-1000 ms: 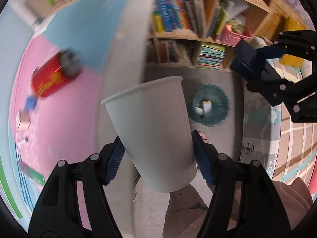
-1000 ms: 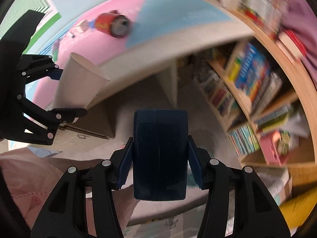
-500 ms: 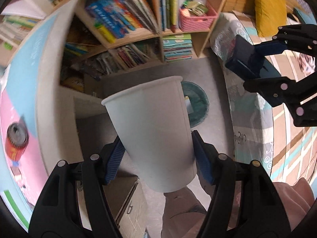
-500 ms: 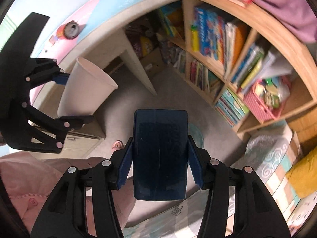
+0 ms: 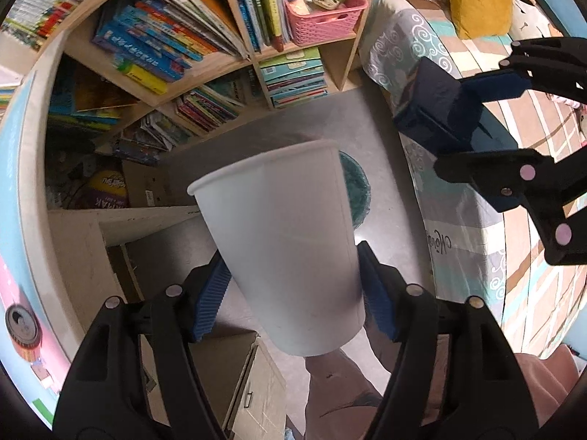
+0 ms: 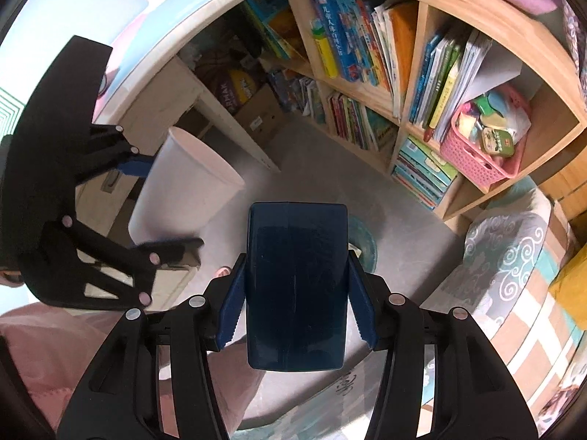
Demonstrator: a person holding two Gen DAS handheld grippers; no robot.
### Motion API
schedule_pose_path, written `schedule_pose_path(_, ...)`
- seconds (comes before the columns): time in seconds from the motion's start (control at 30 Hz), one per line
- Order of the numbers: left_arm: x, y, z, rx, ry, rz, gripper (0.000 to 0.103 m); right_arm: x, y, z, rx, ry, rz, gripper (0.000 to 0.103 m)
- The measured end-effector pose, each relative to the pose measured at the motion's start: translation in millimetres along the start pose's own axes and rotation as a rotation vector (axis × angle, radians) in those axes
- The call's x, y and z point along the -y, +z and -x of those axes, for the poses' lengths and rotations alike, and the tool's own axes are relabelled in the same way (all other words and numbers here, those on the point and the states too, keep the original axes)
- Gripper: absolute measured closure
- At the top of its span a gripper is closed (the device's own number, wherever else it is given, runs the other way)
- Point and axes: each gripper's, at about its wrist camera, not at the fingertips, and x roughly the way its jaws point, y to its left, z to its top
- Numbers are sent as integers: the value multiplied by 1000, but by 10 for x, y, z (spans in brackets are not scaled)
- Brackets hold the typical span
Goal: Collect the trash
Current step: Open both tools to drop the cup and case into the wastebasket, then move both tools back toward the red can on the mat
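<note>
Both loads have been swung from the desk toward the teal bin [image 5: 357,190] on the floor.
A white paper cup [image 5: 286,242] is clamped by the left gripper [image 5: 293,289]; a dark blue box [image 6: 297,286] is clamped by the right gripper [image 6: 297,308].

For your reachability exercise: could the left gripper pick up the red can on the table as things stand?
Probably not: the left gripper is shut on the white paper cup, so its fingers are occupied; the red can sits far aside.

Even, dim indoor light; strong fisheye bending at edges; slight motion blur.
</note>
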Motion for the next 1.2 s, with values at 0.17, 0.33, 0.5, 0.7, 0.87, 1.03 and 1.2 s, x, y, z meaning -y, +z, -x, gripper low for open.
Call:
schedule_pose_path(0.17,39,107,-72,-7,-3,-22,12,116,35,17,10,9,-38,23)
schedule_pose_path(0.33,67,140,-107,-21,2,-36,12,252,-1,79,13,2,-71,23)
schedule_pose_path(0.5,47,109,-70,-14,12,-38,12,283,-73,123,1,-10,-71,23)
schedule_pose_path(0.7,-27,18,6,-7,9,-2,12,185,-94,162,-8,-6,-32,23)
schedule_pose_path(0.87,-148,-148,184,22,30,54,12,50,-24,234,7,6,21,23)
schedule_pose_path(1.03,-399,-436,446,51,66,158,12,-189,137,274,19,34,107,23)
schedule_pose_path(1.2,-720,-830,700,71,99,296,12,-608,417,307,37,84,244,23)
